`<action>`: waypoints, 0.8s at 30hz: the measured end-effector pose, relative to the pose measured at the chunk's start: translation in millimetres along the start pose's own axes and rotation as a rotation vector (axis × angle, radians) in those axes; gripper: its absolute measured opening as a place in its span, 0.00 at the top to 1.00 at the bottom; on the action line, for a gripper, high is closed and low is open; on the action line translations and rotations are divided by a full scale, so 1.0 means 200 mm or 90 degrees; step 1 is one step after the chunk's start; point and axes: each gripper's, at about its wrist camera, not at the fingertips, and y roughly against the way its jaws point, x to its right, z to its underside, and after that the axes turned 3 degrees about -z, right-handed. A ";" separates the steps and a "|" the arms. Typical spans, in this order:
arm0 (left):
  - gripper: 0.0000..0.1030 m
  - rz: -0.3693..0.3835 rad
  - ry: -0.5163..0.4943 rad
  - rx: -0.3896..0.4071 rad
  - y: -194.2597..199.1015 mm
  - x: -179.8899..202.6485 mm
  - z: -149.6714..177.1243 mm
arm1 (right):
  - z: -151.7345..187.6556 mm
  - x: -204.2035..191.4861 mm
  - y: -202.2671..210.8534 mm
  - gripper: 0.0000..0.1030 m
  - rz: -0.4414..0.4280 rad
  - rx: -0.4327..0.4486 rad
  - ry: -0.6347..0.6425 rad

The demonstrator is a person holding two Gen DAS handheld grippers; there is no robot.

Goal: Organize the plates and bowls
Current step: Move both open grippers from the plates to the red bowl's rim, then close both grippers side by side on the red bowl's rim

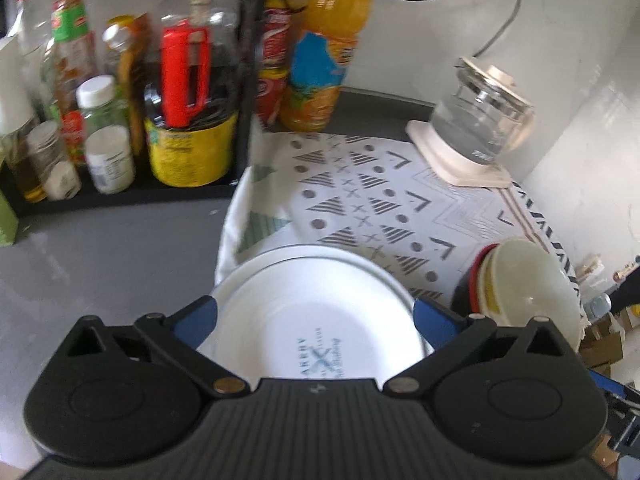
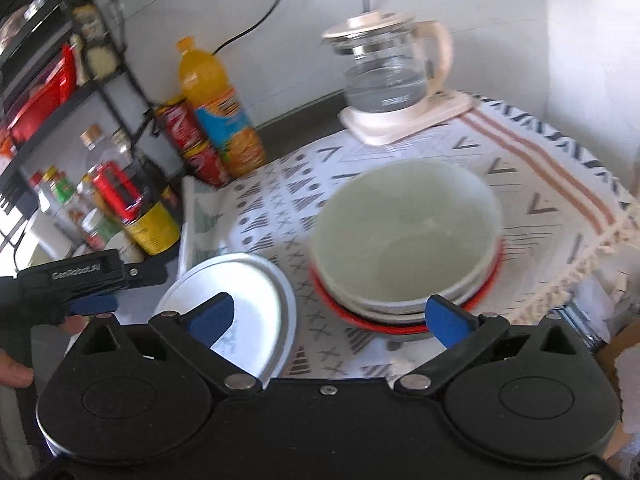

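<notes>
1. The plates (image 1: 316, 320) lie on the cloth (image 1: 400, 200), under and between the left claw's (image 1: 316, 316) spread fingers, untouched.
2. The bowls (image 2: 404, 240) sit stacked just ahead of the right claw (image 2: 340, 316), whose fingers stand wide apart, holding nothing.
3. The kettle (image 2: 392, 76) stands beyond the bowls.

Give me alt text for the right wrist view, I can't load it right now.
The right hand-held gripper hangs open and empty over a patterned cloth, above a stack of bowls with a pale green one on top. A stack of white plates lies to the left, the open left hand-held gripper beside it. A glass kettle and bottles stand behind.
</notes>
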 end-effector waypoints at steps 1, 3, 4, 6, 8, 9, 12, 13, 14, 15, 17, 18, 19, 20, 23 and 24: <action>0.00 0.006 -0.008 0.000 0.00 0.03 0.00 | 0.00 0.03 0.01 0.00 0.004 0.007 -0.002; 0.00 0.024 -0.021 -0.001 -0.01 0.08 -0.01 | -0.01 0.07 0.02 0.00 0.019 0.018 -0.010; 0.00 0.033 -0.024 -0.002 -0.02 0.10 -0.01 | -0.01 0.10 0.03 0.00 0.023 0.022 -0.019; 0.00 0.047 -0.026 0.000 -0.02 0.15 -0.02 | -0.02 0.15 0.03 0.00 0.027 0.028 -0.038; 0.00 0.061 -0.034 -0.002 -0.03 0.20 -0.02 | -0.03 0.20 0.04 0.00 0.039 0.038 -0.049; 0.00 0.065 -0.039 -0.003 -0.04 0.22 -0.02 | -0.03 0.22 0.04 0.00 0.045 0.044 -0.054; 0.00 0.072 -0.060 -0.002 -0.07 0.31 -0.03 | -0.04 0.28 0.03 0.00 0.058 0.052 -0.064; 0.00 0.071 -0.063 -0.002 -0.09 0.34 -0.03 | -0.05 0.30 0.03 0.00 0.062 0.050 -0.066; 0.00 0.071 -0.062 -0.003 -0.10 0.36 -0.04 | -0.05 0.33 0.02 0.00 0.066 0.046 -0.070; 0.00 0.078 -0.057 -0.005 -0.11 0.38 -0.04 | -0.05 0.35 0.01 0.00 0.064 0.042 -0.075; 0.00 0.091 -0.051 -0.009 -0.14 0.41 -0.05 | -0.06 0.39 -0.02 0.00 0.065 0.037 -0.085; 0.00 0.092 -0.053 -0.011 -0.16 0.43 -0.05 | -0.06 0.41 -0.03 0.00 0.064 0.034 -0.089; 0.00 0.091 -0.059 -0.013 -0.17 0.46 -0.05 | -0.07 0.43 -0.04 0.00 0.061 0.030 -0.092; 0.00 0.092 -0.064 -0.017 -0.19 0.48 -0.05 | -0.08 0.44 -0.06 0.00 0.058 0.025 -0.095; 0.00 0.106 -0.065 -0.029 -0.24 0.52 -0.06 | -0.10 0.47 -0.11 0.00 0.056 0.002 -0.097; 0.00 0.109 -0.066 -0.033 -0.26 0.54 -0.06 | -0.10 0.48 -0.13 0.01 0.057 -0.004 -0.096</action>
